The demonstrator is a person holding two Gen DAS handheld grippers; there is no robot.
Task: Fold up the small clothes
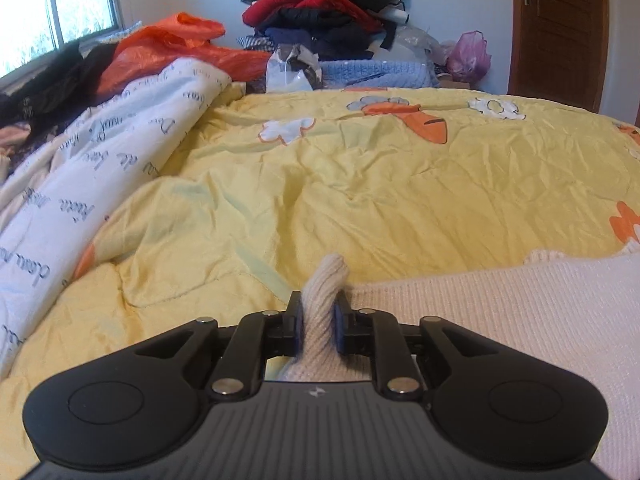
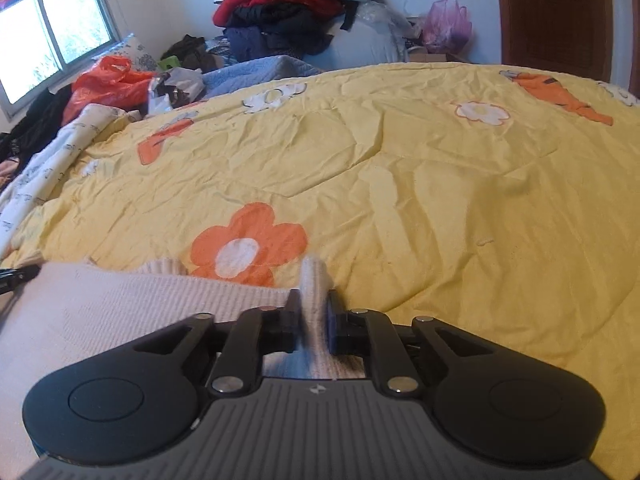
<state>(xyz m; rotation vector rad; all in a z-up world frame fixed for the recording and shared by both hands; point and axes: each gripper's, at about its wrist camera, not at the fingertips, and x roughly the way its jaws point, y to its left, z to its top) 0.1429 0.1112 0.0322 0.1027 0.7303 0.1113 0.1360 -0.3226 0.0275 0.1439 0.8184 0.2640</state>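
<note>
Both sets of jaws are pinched shut on the knit top (image 1: 500, 312). The left gripper (image 1: 319, 320) holds a bunched bit at one edge, and the right gripper (image 2: 312, 316) holds a bit at the other edge. The top lies flat on the yellow quilt (image 1: 360, 184), near its front edge. Each pinch holds only a little knit. If the hands pull apart too hard, a corner could slip out and the fold would go crooked.

The left gripper (image 1: 318, 320) pinches a fold of the cream knit (image 1: 500, 320), which lies at near right on the yellow quilt (image 1: 360, 184). A white blanket (image 1: 100, 152) lies left, a clothes pile (image 1: 328, 12) far.
</note>
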